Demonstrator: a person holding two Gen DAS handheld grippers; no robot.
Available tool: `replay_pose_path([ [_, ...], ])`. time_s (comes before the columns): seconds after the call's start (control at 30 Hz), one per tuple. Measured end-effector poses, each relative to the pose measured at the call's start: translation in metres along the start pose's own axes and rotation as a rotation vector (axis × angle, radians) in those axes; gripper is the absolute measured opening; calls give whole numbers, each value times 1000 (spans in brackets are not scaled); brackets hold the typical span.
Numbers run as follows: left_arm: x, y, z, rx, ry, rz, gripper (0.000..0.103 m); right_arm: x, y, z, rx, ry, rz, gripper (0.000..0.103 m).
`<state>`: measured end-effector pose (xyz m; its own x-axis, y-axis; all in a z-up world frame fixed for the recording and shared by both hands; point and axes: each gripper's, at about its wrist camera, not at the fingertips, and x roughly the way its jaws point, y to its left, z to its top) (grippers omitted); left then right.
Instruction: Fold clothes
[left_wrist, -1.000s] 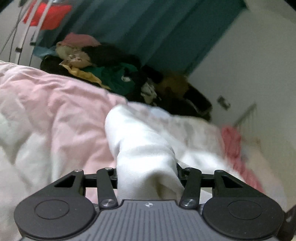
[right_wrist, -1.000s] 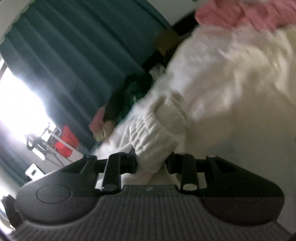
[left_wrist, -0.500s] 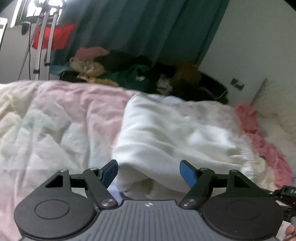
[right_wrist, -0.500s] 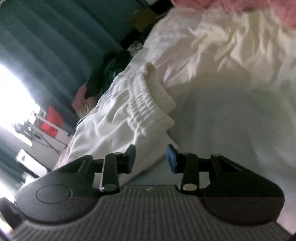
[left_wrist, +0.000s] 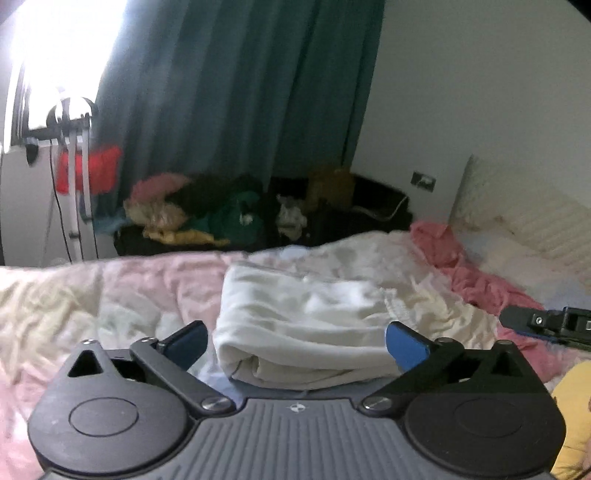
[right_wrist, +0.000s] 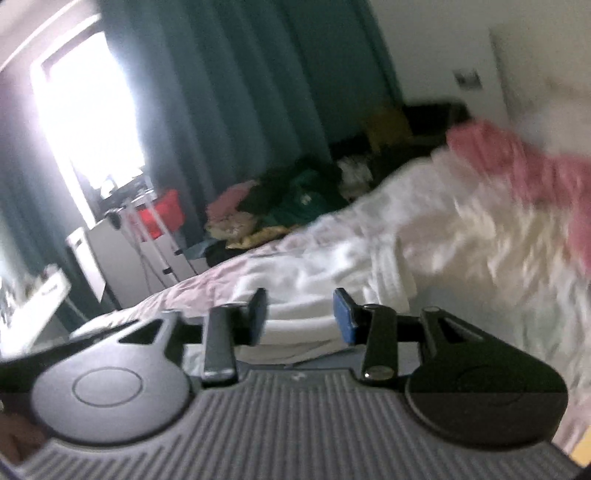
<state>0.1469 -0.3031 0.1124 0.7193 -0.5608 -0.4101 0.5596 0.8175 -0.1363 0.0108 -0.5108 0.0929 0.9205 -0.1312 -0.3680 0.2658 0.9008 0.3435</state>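
A folded white garment (left_wrist: 306, 325) lies on the bed, its rolled fold edge facing me. My left gripper (left_wrist: 297, 345) hovers above and in front of it, jaws opening wide, its blue pads well clear of the cloth. In the right wrist view the same white garment (right_wrist: 332, 273) lies blurred beyond my right gripper (right_wrist: 301, 315), whose jaws are opening with nothing pressed between the pads. The tip of the right gripper (left_wrist: 546, 325) shows at the right edge of the left wrist view.
The pink and white quilt (left_wrist: 92, 295) covers the bed. A pink garment (left_wrist: 465, 273) lies to the right near the pillows (left_wrist: 517, 229). A pile of clothes (left_wrist: 207, 210) sits beyond the bed before teal curtains (left_wrist: 236, 92). Something yellow (left_wrist: 572, 406) is at the bottom right.
Both grippers let go of the white garment, opened, and drew up and back from it. The garment now lies folded on the bed.
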Motion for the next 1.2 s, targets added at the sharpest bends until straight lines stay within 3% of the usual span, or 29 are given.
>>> replay_pose_path([
  [0.03,-14,-2,1,5,-16,0,103,-11,9,0,-31,-21,11,82],
  [0.07,-27,-4,2,9,-31,-1,103,-20,15,-1,-44,-39,19,96],
  [0.17,-64,-8,1,36,-73,6,103,-49,34,-6,-84,-91,43,103],
  [0.43,-134,-3,-11,73,-138,66,103,-87,74,-23,-146,-141,-3,103],
  [0.6,-157,4,-26,51,-148,91,103,-98,87,-42,-170,-171,-22,103],
  [0.73,-157,19,-42,-4,-158,108,103,-94,88,-57,-199,-202,-20,103],
  [0.97,-138,29,-58,0,-137,163,103,-73,88,-84,-249,-214,-32,103],
  [1.2,-124,23,-69,17,-142,159,103,-36,67,-108,-227,-156,-67,103],
])
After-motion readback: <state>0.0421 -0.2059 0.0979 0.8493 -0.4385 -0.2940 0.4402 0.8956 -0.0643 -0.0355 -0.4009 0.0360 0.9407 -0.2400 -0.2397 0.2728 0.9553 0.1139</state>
